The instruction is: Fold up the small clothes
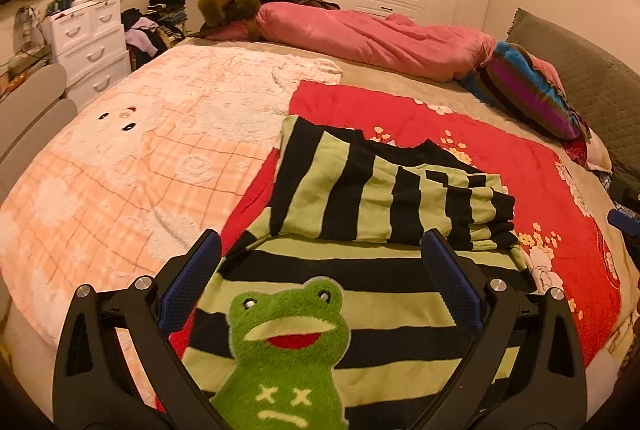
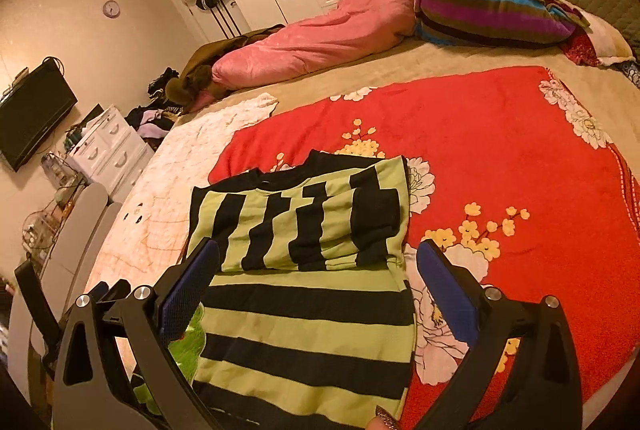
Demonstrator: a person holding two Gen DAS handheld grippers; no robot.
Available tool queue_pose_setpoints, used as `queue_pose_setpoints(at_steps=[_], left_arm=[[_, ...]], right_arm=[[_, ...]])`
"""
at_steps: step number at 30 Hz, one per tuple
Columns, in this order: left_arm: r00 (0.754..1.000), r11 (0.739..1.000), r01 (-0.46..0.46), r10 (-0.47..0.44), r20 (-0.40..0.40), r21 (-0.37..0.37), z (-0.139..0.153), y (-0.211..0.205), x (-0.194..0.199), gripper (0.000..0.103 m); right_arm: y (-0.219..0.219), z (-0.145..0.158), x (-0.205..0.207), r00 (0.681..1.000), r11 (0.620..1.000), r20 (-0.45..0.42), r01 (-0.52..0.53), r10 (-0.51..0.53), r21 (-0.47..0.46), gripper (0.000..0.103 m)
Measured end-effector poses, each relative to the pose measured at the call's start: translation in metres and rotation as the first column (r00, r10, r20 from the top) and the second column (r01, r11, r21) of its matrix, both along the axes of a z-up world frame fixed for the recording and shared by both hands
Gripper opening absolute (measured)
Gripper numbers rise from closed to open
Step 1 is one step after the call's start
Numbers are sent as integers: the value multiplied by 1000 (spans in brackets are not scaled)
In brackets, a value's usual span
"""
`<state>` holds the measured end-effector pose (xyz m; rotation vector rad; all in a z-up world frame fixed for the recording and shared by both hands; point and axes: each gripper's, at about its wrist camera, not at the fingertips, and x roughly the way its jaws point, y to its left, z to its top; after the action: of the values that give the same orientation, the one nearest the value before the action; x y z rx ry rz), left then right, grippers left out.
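A small green-and-black striped sweater (image 1: 372, 214) with a fuzzy green frog patch (image 1: 286, 346) lies on a red floral blanket (image 1: 500, 158) on the bed. Its sleeves are folded in across the upper part. My left gripper (image 1: 320, 262) is open and empty, hovering over the sweater's front near the frog. In the right wrist view the same sweater (image 2: 308, 294) lies below my right gripper (image 2: 316, 270), which is open and empty over its right half. The edge of the frog patch (image 2: 188, 346) shows by the left finger.
A peach bear-pattern blanket (image 1: 152, 158) lies left of the red one. A pink duvet (image 1: 380, 38), a striped pillow (image 1: 528, 90) and a grey headboard (image 1: 580, 70) are at the far side. White drawers (image 1: 92, 38) and clothes piles stand beyond the bed's left edge.
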<state>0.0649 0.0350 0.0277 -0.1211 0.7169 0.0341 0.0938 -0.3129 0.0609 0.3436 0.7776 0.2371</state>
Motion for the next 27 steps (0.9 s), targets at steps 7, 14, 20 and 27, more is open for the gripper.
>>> queue_pose_setpoints(at_steps=[7,14,20,27], left_arm=[[1000,1000,-17,17,-19,19,6,16,-13,94],[993,998,-28,33,-116,48,-16,40,-26,94],[972,999,-32,40,-233,37,-44,64,-34,94],[944,999,-29,21,-328,-18,-65,77,-49,94]], right_arm=[[-1,4,-20,1000,999,0,-26,26,-37,99],[8,-29,-46,988,992,-115,-107,99,-63,99],[19,-71,-72,960,983,-243,-164,139,-87,99],[32,-107,-93,916,971,-361,-220,174,-89,98]])
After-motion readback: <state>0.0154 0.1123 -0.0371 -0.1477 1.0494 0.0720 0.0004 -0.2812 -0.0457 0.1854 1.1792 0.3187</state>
